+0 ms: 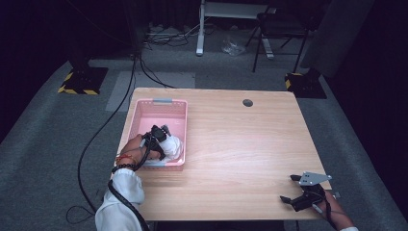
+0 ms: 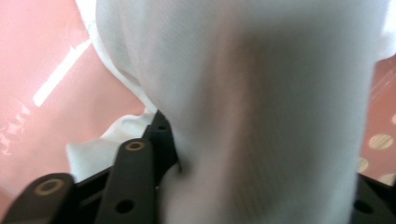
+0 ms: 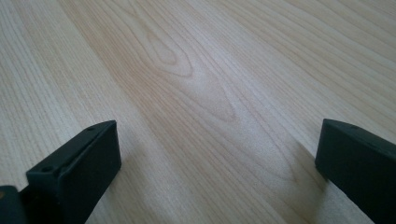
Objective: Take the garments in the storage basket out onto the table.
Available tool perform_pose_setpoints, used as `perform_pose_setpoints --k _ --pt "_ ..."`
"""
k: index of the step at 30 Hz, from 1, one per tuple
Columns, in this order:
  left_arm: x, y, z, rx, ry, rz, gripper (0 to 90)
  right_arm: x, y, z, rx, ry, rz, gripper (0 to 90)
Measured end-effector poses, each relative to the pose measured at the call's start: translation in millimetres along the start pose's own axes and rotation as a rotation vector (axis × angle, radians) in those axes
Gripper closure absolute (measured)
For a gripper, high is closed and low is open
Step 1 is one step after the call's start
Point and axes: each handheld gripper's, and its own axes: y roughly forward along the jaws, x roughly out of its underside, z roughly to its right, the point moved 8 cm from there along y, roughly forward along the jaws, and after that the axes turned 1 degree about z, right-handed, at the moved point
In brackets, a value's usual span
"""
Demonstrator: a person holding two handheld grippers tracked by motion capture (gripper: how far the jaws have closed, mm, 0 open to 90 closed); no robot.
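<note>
A white cloth (image 1: pixel 174 147) lies bunched in the near right corner of the pink basket (image 1: pixel 161 101). My left gripper (image 1: pixel 159 134) reaches into the basket from the near left and is shut on the cloth. In the left gripper view the white cloth (image 2: pixel 261 93) bulges between the black jaws and covers most of the right one, with the basket's pink floor (image 2: pixel 42 93) behind it. My right gripper (image 1: pixel 287 187) rests at the table's near right corner, open. Bare wood lies between the jaws of my right gripper (image 3: pixel 217 140).
The wooden table (image 1: pixel 240 144) has a round cable hole (image 1: pixel 248 102) near its far edge. A black cable (image 1: pixel 103 127) trails off the left side to the floor. A chair (image 1: pixel 281 29) and stands are on the carpet beyond the table.
</note>
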Motion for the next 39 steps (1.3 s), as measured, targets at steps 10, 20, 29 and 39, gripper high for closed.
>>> perform_pose_setpoints --k 10,20,29,39 --pt "-1.3 -2.9 3.2 -0.074 0.036 0.015 62.0 -0.1 0.0 0.1 0.0 0.0 0.0 0.2" --pt "-3.4 -9.9 8.5 -0.125 0.048 0.084 63.2 -0.1 0.0 0.0 0.0 0.0 0.0 0.2" --pt "-3.8 -16.8 9.2 -0.149 0.048 0.135 63.3 -0.1 0.0 0.1 0.0 0.0 0.0 0.2" --pt "-3.1 -24.5 11.6 -0.144 0.044 0.207 63.3 -0.1 0.0 0.0 0.0 0.0 0.0 0.2"
